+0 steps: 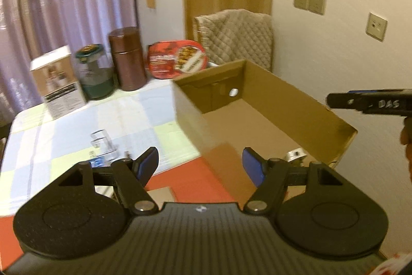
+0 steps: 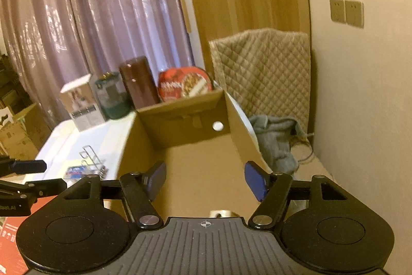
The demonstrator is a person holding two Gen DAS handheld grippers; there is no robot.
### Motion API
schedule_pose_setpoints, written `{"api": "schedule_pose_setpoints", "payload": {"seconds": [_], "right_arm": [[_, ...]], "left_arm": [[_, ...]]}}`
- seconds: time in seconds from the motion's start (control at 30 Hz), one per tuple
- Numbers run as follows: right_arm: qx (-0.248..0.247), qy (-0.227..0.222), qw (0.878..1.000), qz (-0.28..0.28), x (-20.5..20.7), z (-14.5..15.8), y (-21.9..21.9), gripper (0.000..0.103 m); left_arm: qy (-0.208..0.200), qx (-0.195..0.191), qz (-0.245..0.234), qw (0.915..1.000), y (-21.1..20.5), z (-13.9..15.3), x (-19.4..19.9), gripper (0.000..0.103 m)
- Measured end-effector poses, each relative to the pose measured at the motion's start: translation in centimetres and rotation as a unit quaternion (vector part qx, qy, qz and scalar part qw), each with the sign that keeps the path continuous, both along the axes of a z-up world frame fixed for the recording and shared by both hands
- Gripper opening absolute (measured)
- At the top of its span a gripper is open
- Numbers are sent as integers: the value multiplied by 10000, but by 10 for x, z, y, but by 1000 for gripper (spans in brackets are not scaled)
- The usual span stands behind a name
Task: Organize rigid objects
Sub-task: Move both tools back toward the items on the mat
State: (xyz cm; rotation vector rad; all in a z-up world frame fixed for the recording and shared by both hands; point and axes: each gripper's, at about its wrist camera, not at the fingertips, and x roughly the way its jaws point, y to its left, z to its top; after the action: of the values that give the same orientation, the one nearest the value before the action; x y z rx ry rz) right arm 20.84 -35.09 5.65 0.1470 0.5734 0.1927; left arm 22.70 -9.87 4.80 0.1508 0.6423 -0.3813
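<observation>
An open cardboard box (image 1: 188,105) (image 2: 185,105) stands on the table. A small silvery metal part (image 1: 296,155) (image 2: 219,213) lies on its floor near the front. My left gripper (image 1: 199,166) hovers open over the box's near left corner, nothing between its blue pads. My right gripper (image 2: 204,179) hangs open above the box's inside, also empty. At the table's back stand a white carton (image 1: 58,84), a green-lidded glass jar (image 1: 95,71), a brown canister (image 1: 127,58) and a red tin (image 1: 177,59).
A clear stand (image 1: 103,146) and a blue packet (image 2: 76,172) lie on the pale checked tablecloth (image 1: 64,130) left of the box. A flat red sheet (image 1: 180,179) lies under my left gripper. A quilted chair back (image 2: 262,74) and grey cloth (image 2: 275,143) sit behind the box, by the wall.
</observation>
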Motion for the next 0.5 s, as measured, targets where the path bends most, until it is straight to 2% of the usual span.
{"api": "schedule_pose_setpoints", "payload": {"seconds": [0.27, 0.5], "right_arm": [[203, -373, 9982, 416, -24, 38, 50, 69], [301, -514, 9941, 910, -36, 46, 110, 73]], "left_arm": [[-155, 86, 705, 9974, 75, 18, -24, 70], [-117, 57, 1323, 9911, 140, 11, -40, 70]]}}
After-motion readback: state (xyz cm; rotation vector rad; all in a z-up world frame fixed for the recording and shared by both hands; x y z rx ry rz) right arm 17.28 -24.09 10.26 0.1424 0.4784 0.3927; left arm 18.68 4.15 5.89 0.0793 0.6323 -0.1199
